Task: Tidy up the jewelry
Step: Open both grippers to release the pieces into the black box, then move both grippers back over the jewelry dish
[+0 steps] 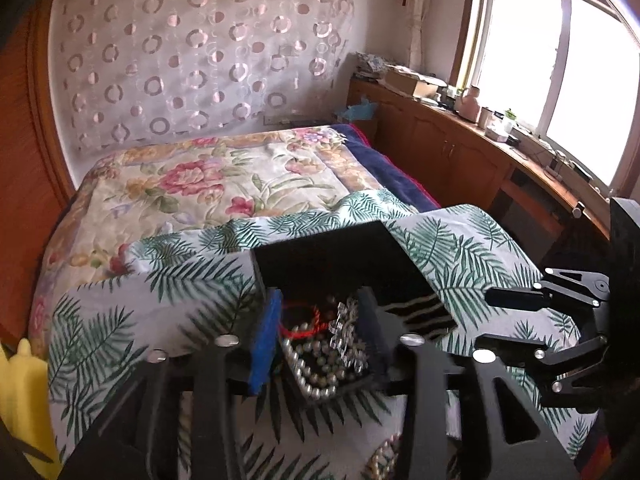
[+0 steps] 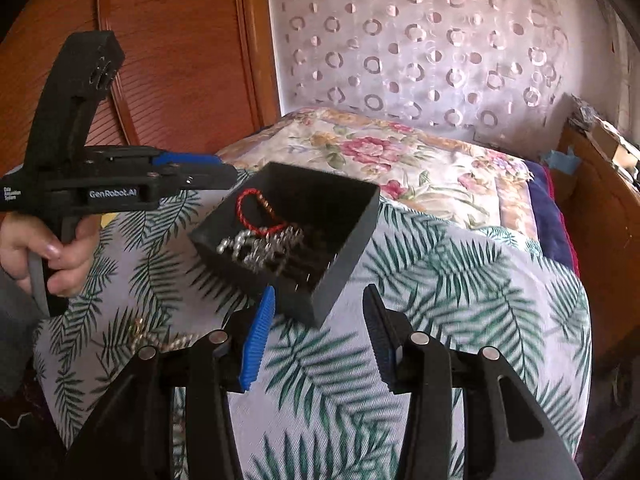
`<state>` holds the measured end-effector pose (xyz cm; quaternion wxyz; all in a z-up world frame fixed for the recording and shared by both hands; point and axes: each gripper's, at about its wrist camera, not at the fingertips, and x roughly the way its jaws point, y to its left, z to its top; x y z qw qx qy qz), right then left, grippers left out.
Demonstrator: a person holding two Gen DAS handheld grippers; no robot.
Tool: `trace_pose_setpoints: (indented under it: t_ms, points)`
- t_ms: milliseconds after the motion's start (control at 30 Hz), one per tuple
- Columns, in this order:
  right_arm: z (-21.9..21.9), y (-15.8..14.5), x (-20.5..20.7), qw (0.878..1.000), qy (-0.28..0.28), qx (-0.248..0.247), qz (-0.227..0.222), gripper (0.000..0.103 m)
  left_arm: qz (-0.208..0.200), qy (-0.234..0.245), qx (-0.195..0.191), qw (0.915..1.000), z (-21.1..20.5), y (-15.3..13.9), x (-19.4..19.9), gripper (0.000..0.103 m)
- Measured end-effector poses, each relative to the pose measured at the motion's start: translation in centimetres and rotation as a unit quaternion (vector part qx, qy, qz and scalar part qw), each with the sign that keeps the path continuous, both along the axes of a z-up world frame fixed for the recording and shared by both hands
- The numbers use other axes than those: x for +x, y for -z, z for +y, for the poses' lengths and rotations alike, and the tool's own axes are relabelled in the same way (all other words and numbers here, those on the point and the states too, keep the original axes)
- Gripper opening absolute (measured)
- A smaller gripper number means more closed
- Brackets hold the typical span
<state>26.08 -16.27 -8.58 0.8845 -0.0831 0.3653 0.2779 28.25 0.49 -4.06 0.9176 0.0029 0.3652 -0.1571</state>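
A matte black, open-topped rectangular jewelry box (image 2: 320, 236) with straight plastic-looking walls sits tilted on a white cloth printed with green palm fronds (image 2: 460, 280), one corner pointing toward the near edge. Inside it lies a tangle of jewelry: a thin red twisted cord bracelet (image 2: 256, 210) looped at the far left of the box, strands of round silvery-grey pearl beads (image 1: 316, 364), and a glittering silver chain piece (image 1: 348, 328) heaped beside them. The beads look smooth and glossy; the cord looks braided.

The left gripper (image 1: 320, 336), black with a ribbed blue pad (image 1: 264, 344) on one finger, reaches over the box from the left; its fingers are spread on either side of the jewelry pile, and whether they touch anything cannot be told. A bare hand (image 2: 44, 252) holds its handle.

The right gripper (image 2: 316, 336) hovers just near the box's near corner, its two ribbed blue-padded fingers spread wide with nothing between them.

More gold-toned chain (image 2: 160, 340) lies on the cloth to the near left of the box. Beyond the cloth is a quilted floral bedspread (image 2: 400, 160), soft and padded, and a sheer curtain with pink rings (image 2: 420, 40).
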Motion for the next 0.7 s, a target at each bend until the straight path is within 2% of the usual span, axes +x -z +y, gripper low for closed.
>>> trace_pose_setpoints:
  t_ms: [133, 700]
  points:
    - [-0.2, 0.7, -2.3, 1.0, 0.002, 0.001, 0.0, 0.048, 0.0, -0.011, -0.001, 0.9999, 0.9, 0.8, -2.5, 0.062]
    - [-0.1, 4.4, -10.8, 1.0, 0.012, 0.0, 0.008, 0.048, 0.008, -0.015, -0.015, 0.9997, 2.5, 4.8, -13.8, 0.066]
